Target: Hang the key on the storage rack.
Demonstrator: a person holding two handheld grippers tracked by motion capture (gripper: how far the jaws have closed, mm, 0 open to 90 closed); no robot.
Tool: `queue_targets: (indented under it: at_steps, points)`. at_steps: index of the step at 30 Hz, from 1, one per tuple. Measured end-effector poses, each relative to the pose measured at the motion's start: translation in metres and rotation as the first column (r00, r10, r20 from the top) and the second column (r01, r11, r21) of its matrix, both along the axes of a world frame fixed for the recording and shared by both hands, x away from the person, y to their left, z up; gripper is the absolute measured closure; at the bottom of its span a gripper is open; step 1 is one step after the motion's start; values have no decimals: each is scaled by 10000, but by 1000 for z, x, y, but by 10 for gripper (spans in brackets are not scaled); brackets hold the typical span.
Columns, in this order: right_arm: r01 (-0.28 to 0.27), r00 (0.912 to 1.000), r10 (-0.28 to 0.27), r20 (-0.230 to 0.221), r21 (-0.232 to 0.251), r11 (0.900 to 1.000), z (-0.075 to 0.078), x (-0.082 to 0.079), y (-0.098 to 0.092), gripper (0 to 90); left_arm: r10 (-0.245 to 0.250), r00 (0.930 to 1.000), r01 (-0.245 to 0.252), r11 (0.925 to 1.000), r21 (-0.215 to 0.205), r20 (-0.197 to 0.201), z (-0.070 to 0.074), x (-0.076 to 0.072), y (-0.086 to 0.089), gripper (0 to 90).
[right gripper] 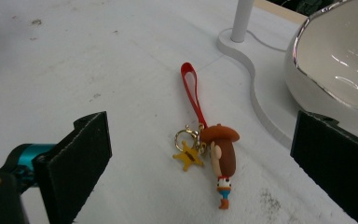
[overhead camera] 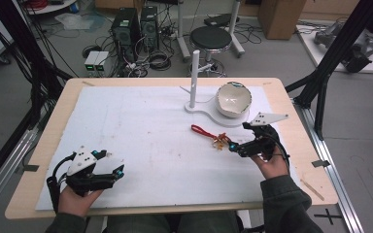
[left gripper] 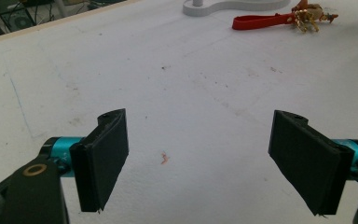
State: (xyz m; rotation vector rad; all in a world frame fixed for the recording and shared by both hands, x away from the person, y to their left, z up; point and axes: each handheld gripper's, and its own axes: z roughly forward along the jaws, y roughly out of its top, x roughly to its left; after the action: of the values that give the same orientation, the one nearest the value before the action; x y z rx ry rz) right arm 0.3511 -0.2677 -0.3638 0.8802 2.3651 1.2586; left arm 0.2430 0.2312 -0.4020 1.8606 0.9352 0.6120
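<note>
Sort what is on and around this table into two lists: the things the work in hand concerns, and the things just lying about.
In the job:
- cowboy keychain with its red strap and star charm
- right gripper, open around it
- white stand and bowl, probably

Lying about:
- left gripper, open over bare table cover
- stool
- computer towers

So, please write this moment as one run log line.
right tool: open, facing keychain | left tool: open, idle | keychain: flat on mat, beside bowl stand
</note>
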Motion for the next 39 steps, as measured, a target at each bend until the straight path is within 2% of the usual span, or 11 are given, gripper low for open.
queue_targets:
  at_steps: [9, 14, 17, 22, 23, 24, 27, 30, 37, 39]
  points:
    - [-271, 9996, 266, -111, -426, 9987, 11, 20, 18, 46, -77, 10000, 77, 10000, 17, 34, 1, 1, -1, 204]
    - [-399, 9989, 391, -273, -309, 9987, 16, 29, 24, 60, -57, 10000, 58, 10000, -20, 36, 1, 0, -1, 204]
    - [-438, 9985, 421, -351, -479, 9979, 18, 36, 28, 65, -54, 10000, 54, 10000, -24, 44, 1, 0, -1, 204]
    - [-519, 9982, 501, -327, -572, 9970, 21, 43, 34, 95, -64, 10000, 64, 10000, -42, 50, 1, 1, -1, 204]
    - [-600, 9977, 576, -347, -729, 9955, 22, 45, 38, 131, -68, 10000, 69, 10000, -73, 48, 1, 1, -1, 204]
    - [-691, 9971, 666, -360, -753, 9948, 22, 47, 40, 163, -73, 10000, 73, 10000, -22, 35, 1, 1, -1, 204]
    - [-704, 9970, 670, -394, -927, 9932, 20, 50, 45, 168, -109, 9999, 109, 9999, -28, 13, 1, 3, -1, 204]
    - [-909, 9942, 832, -686, -1173, 9889, 13, 57, 51, 236, -116, 9999, 116, 9999, -60, 2, 0, 3, -2, 204]
    - [-795, 9919, 629, -1105, -1525, 9851, 2, 67, 60, 292, -186, 9998, 186, 9998, -1, 6, 1, 3, -2, 204]
    - [-944, 9902, 744, -1180, -1745, 9801, -2, 70, 63, 330, -171, 9999, 171, 9999, -25, -7, 0, 3, -2, 204]
